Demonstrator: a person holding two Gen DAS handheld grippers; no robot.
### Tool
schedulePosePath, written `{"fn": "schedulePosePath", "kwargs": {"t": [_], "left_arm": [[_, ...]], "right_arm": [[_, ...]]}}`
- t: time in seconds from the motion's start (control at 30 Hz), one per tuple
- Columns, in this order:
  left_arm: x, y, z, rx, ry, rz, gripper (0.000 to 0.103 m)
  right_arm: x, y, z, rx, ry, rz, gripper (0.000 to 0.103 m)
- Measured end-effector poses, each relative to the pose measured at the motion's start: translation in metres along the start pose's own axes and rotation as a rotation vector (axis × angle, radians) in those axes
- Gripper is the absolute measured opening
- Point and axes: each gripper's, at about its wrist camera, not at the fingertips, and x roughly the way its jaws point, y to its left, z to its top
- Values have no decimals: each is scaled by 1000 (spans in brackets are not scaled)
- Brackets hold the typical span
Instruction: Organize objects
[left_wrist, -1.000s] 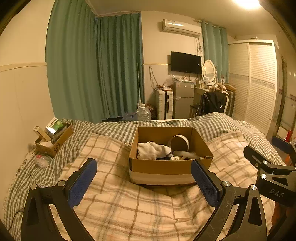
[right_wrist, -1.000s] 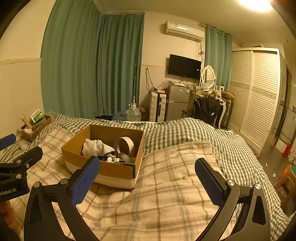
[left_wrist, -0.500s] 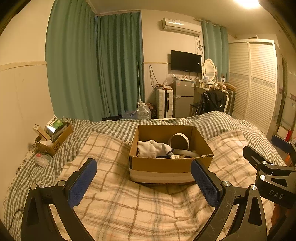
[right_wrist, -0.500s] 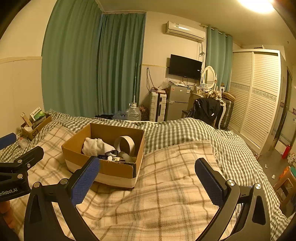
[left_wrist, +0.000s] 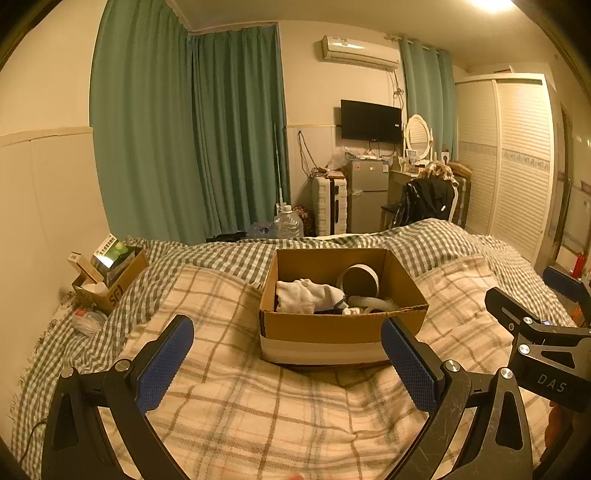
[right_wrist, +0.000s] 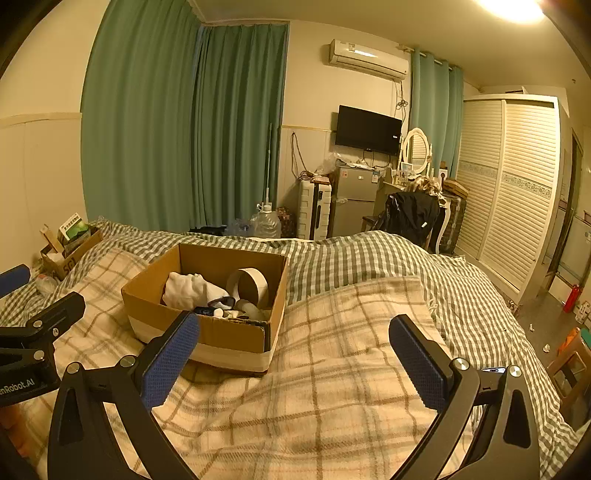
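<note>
Left wrist view: the left gripper (left_wrist: 287, 356) has its fingers (left_wrist: 164, 363) spread wide and holding nothing, hovering over the plaid blanket (left_wrist: 229, 413), with the cardboard box (left_wrist: 341, 325) sitting dead ahead at 12 o'clock, a white cloth (left_wrist: 308, 297) and a tape roll (left_wrist: 359, 283) inside it. Right wrist view: the right gripper (right_wrist: 293, 354) is also spread wide and empty, and the same box (right_wrist: 207, 314) sits on the bed at about 11 o'clock, just past the left-side finger.
</note>
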Motion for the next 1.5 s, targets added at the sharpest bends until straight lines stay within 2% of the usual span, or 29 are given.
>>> {"fn": "schedulePosePath", "kwargs": {"t": [1.5], "left_arm": [[-1, -3, -2, 11, -8, -7, 103]], "right_arm": [[4, 5, -7, -1, 14, -4, 103]]}}
